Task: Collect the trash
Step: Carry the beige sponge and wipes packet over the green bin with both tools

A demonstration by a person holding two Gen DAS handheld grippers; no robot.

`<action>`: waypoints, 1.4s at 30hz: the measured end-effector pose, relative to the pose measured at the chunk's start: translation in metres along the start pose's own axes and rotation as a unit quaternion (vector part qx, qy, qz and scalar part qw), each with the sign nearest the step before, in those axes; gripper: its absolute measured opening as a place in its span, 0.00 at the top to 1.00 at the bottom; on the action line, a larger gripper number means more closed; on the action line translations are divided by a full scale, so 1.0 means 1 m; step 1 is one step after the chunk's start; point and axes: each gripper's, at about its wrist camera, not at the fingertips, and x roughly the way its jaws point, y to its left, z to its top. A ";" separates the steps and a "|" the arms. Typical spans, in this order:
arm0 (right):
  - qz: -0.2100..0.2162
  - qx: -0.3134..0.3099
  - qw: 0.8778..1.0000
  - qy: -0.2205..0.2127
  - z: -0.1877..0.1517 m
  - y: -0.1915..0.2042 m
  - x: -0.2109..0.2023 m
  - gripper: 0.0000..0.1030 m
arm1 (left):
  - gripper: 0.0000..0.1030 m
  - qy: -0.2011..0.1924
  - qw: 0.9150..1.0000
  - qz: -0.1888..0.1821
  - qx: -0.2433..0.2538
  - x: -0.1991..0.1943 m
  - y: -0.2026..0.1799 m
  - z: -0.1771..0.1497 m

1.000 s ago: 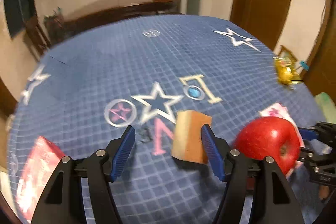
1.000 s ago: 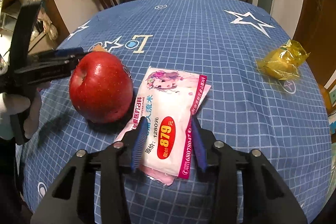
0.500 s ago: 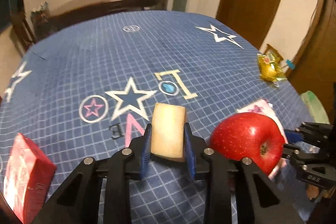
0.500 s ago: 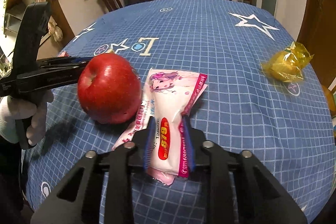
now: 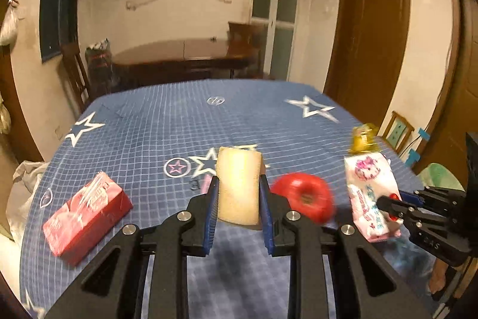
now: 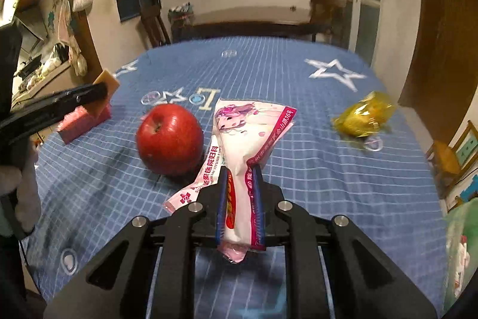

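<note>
Left gripper (image 5: 237,199) pinches the sponge (image 5: 238,184) and right gripper (image 6: 240,207) pinches the tissue packet (image 6: 243,157), both raised off the tablecloth (image 6: 298,97), evidently for carrying to disposal.

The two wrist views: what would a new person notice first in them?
Probably the bright red apple on the blue checked tablecloth, near the front. Right beside it, the right gripper pinches a pink-and-white wrapper, and the left gripper holds a pale sponge above the cloth.
</note>
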 end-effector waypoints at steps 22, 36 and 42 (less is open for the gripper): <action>-0.122 0.052 0.986 -0.097 -0.040 -0.104 -0.151 0.86 | 0.74 -0.058 0.989 -0.116 0.078 -0.056 -0.235 -0.015; -0.192 0.092 0.973 -0.087 -0.064 -0.185 -0.191 0.86 | 0.74 -0.046 0.974 -0.183 0.123 -0.032 -0.368 -0.007; -0.207 0.107 0.970 -0.073 -0.071 -0.214 -0.195 0.86 | 0.74 -0.025 0.970 -0.201 0.135 -0.006 -0.409 -0.006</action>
